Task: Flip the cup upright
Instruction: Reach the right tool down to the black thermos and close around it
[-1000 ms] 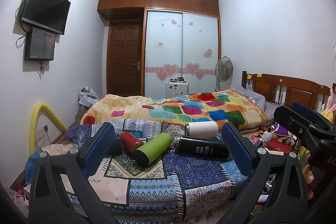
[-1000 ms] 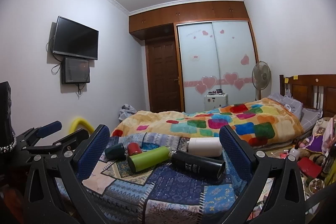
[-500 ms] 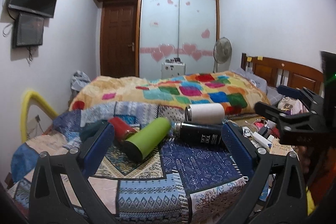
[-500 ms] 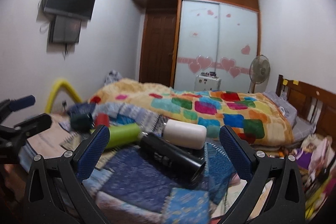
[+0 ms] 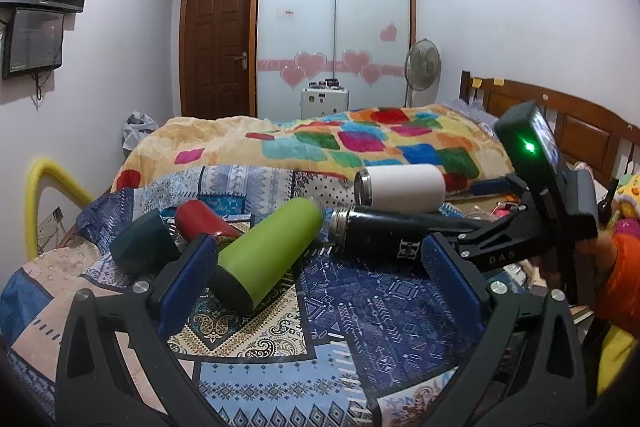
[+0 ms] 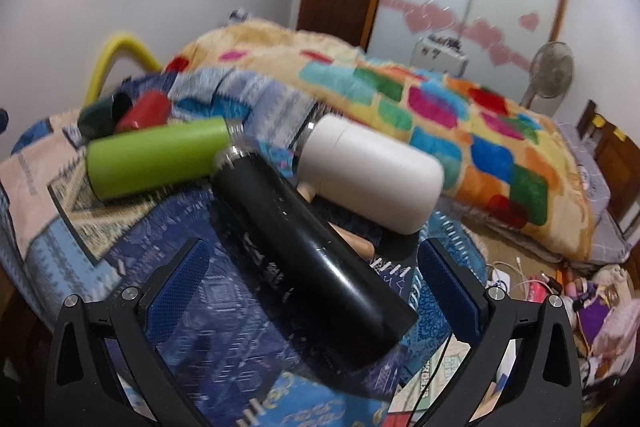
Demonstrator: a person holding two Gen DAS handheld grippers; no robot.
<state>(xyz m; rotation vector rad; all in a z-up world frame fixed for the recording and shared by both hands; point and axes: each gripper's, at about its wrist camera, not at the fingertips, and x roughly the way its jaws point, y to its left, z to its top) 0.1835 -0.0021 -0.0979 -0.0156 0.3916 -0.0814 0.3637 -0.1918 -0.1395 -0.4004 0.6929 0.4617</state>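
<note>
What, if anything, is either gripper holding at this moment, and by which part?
Nothing is held. The left gripper and right gripper are both open; the black flask lies on the patterned cloth between the right fingers, ungripped.

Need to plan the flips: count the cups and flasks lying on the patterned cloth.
5, all on their sides: dark green cup far left, red cup beside it, lime flask centre, black flask right, white flask behind it. More may be hidden.

Glossy black flask (image 6: 308, 247); matt white cup (image 6: 372, 171); patterned cloth (image 5: 384, 311).

Both hand-held grippers (image 5: 316, 275) (image 6: 312, 283) gape wide
</note>
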